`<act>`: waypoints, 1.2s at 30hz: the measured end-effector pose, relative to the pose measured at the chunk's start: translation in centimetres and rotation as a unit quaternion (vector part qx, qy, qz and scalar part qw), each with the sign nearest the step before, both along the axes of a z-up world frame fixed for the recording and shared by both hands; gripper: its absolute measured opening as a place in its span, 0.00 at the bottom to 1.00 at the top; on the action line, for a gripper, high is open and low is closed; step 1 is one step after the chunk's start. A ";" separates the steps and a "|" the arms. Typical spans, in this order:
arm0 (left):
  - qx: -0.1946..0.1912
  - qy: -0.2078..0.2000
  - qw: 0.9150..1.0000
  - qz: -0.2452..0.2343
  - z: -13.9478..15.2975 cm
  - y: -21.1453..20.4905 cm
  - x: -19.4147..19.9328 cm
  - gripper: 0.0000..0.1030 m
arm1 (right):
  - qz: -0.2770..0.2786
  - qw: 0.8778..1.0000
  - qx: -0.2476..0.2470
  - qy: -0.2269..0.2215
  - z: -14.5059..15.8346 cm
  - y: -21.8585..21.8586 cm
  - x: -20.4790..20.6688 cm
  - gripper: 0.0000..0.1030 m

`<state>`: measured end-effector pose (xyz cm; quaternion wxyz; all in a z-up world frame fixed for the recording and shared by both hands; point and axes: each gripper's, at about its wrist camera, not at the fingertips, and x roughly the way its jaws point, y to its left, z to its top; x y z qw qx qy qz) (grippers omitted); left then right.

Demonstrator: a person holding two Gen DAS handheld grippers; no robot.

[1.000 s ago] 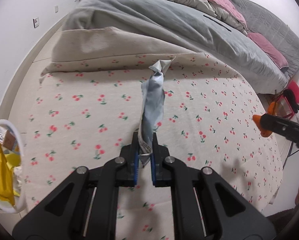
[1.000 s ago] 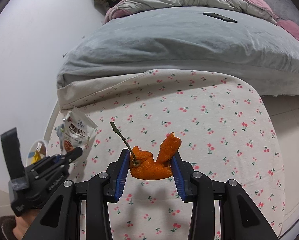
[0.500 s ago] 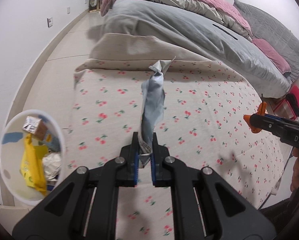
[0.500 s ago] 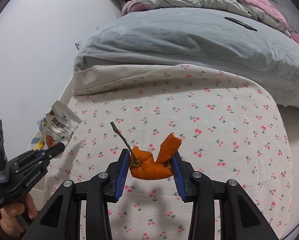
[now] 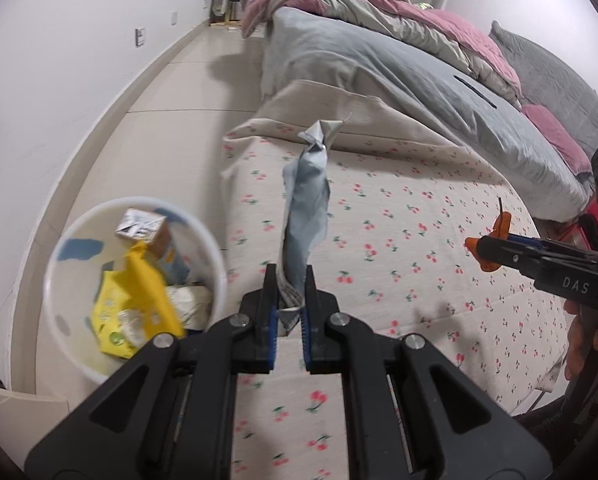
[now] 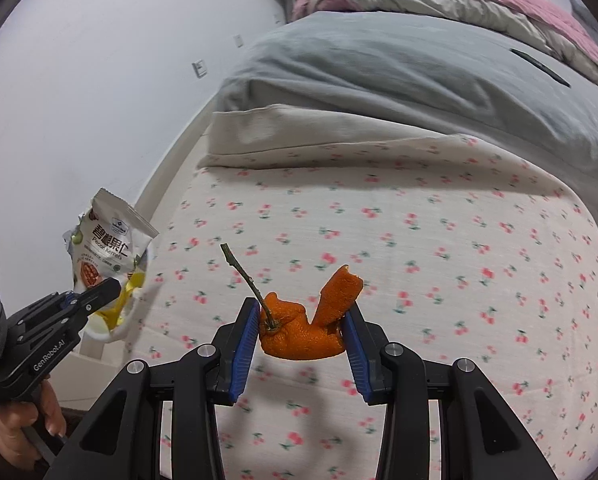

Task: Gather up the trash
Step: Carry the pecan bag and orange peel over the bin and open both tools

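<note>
My left gripper (image 5: pixel 290 294) is shut on a crumpled silver snack bag (image 5: pixel 307 204), held upright above the left edge of the cherry-print bed (image 5: pixel 399 240). Its printed face shows in the right wrist view as a snack bag (image 6: pixel 103 246) in the left gripper (image 6: pixel 99 294). A white round bin (image 5: pixel 79 344) with yellow wrappers and a small carton stands on the floor, low and to the left of the bag. My right gripper (image 6: pixel 301 330) is shut on an orange peel (image 6: pixel 303 334) with a green stem, over the bed. From the left wrist view the right gripper (image 5: pixel 483 252) is at the right edge.
A grey duvet (image 6: pixel 399 72) and pink bedding (image 5: pixel 379 4) are piled at the far end of the bed. A beige tiled floor (image 5: pixel 147 120) runs along the white wall on the left. A red object (image 5: pixel 587 220) sits at the right beyond the bed.
Both grippers have moved left across the bed toward its edge, each keeping its load. The bin has come from the left border well into the left wrist view.
</note>
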<state>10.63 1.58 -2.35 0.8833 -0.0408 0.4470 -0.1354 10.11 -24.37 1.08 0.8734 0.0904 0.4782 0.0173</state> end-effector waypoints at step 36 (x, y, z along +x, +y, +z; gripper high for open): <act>-0.001 0.061 0.984 0.169 -2.5 15.2 -1.2 0.71 | 0.164 0.986 -0.004 -0.005 -2.6 19.9 5.9 0.41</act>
